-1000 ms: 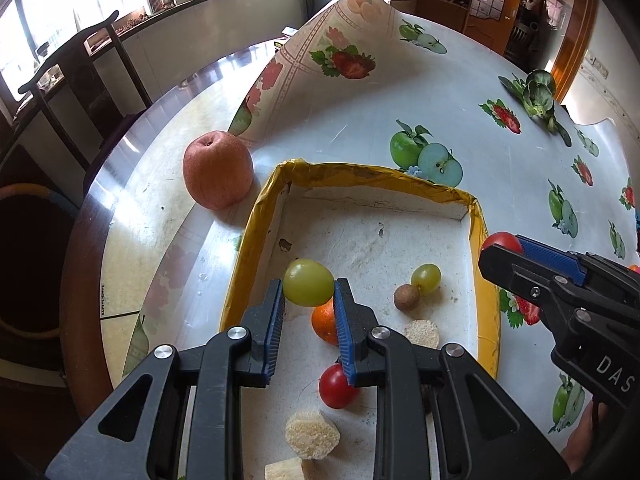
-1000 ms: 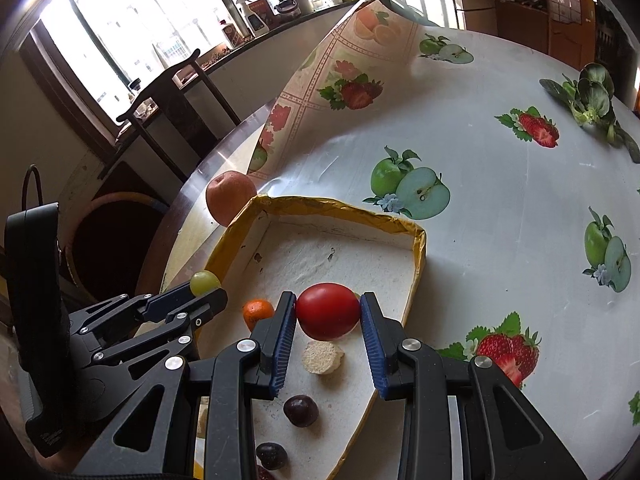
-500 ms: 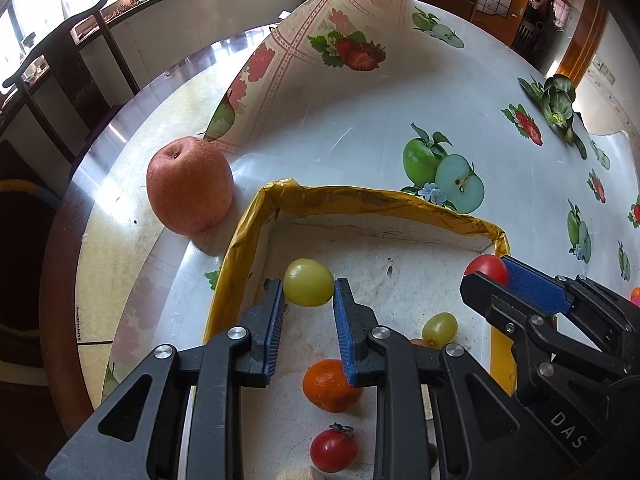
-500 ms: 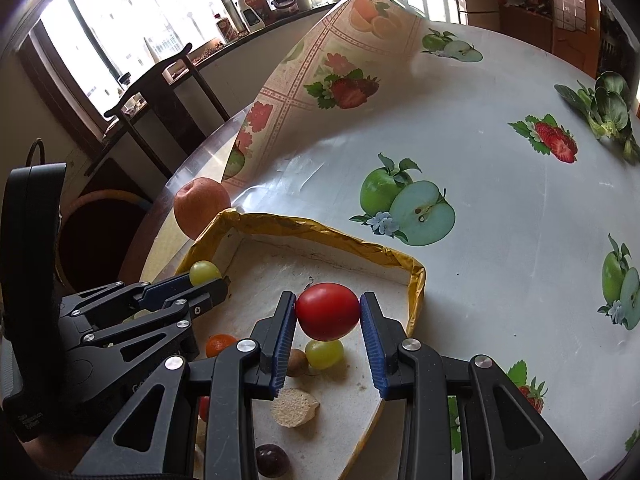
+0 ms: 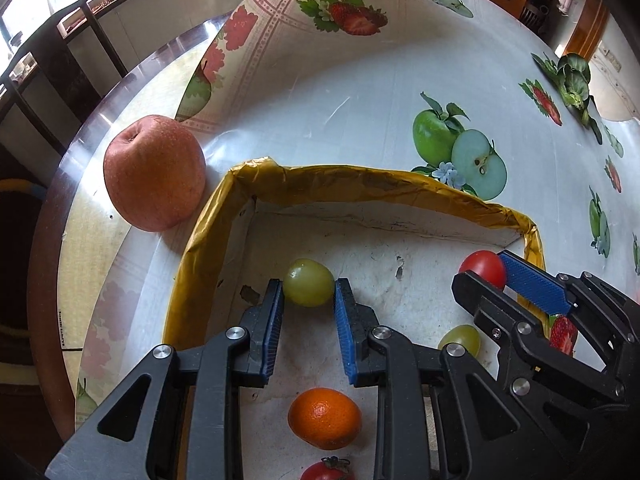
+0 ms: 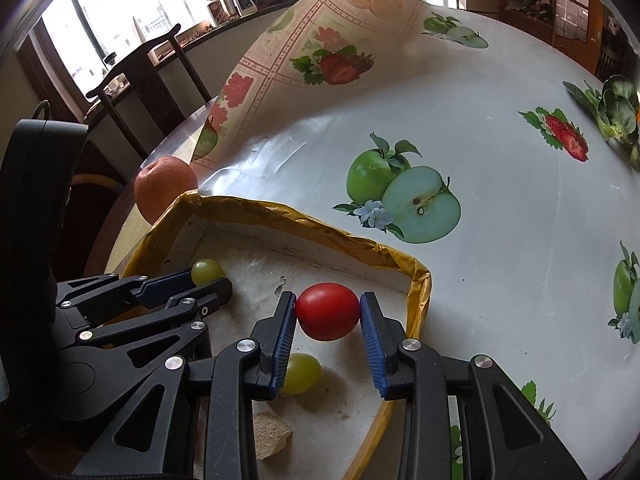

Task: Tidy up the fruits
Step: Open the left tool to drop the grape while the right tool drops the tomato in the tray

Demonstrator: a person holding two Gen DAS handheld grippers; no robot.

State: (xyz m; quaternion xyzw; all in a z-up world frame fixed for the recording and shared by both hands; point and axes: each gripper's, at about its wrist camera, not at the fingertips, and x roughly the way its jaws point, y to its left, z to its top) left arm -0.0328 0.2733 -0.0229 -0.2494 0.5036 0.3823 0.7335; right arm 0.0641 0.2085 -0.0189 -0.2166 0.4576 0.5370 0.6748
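The left gripper [image 5: 309, 300] is closed on a green grape [image 5: 309, 288], pinched between its blue pads over the far left part of the yellow-rimmed tray [image 5: 360, 180]. Behind its tips on the tray floor lie an orange mandarin [image 5: 325, 418] and a small stemmed tomato [image 5: 326, 471]; ahead and to its left, outside the tray and just beside its corner, sits a large apple [image 5: 154, 172]. The right gripper [image 6: 328, 314] clamps a red tomato [image 6: 328, 311] near the tray's far right corner, with a second grape [image 6: 301, 373] lying under its left finger. No readable writing or labels show on either tool
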